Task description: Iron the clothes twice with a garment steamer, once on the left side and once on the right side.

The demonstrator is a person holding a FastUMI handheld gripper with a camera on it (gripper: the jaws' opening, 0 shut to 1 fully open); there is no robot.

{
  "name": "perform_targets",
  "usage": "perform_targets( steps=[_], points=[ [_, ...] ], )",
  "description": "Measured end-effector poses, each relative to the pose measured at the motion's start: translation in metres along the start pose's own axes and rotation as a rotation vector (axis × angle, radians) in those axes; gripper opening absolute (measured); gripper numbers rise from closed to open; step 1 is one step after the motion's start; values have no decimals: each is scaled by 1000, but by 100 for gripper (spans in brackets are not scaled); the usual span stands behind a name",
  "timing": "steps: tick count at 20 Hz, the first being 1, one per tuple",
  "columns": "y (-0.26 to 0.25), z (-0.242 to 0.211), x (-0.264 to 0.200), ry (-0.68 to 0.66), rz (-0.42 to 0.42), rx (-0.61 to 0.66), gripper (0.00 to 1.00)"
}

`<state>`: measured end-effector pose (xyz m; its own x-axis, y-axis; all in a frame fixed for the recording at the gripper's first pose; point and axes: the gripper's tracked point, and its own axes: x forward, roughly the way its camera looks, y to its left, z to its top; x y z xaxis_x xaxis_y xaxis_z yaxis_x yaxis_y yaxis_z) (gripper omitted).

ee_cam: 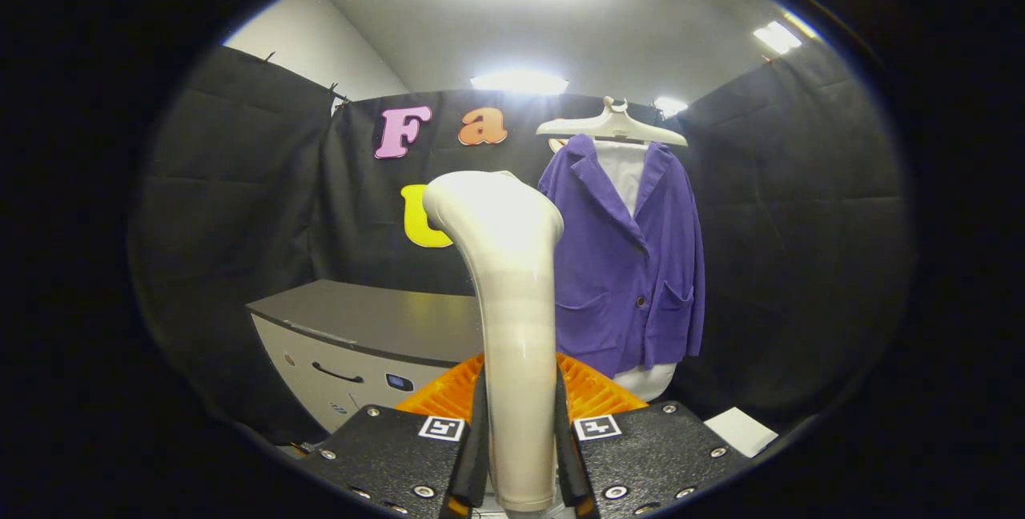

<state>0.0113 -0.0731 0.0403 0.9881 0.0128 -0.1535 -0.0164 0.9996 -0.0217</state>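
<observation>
Steamer (512, 327), cream-white and glossy, is held upright between the two fingers of the gripper (520, 455), which are closed against its handle from both sides. Its bent head is seen at the top, turned toward the purple jacket (633, 263). The jacket is hung beyond the fingers, to the right of the steamer's head, on a pale hanger (612, 126) against the black cloth wall, well apart from the steamer. A white garment (625, 170) is worn under it, visible at the collar and below the hem. An orange ribbed part (588, 387) is seen just behind the handle. A grey cabinet (368, 343) with a dark top is placed to the left, beyond the fingers.
</observation>
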Motion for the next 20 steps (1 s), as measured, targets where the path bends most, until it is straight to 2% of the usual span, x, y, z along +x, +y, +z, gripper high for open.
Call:
perform_targets(
  steps=[7, 13, 20],
  points=[
    [-11, 55, 34, -85, -50, -15, 35],
    [-30, 119, 73, -180, -132, 3, 35],
    [-54, 164, 140, -219, -227, -12, 35]
  ],
)
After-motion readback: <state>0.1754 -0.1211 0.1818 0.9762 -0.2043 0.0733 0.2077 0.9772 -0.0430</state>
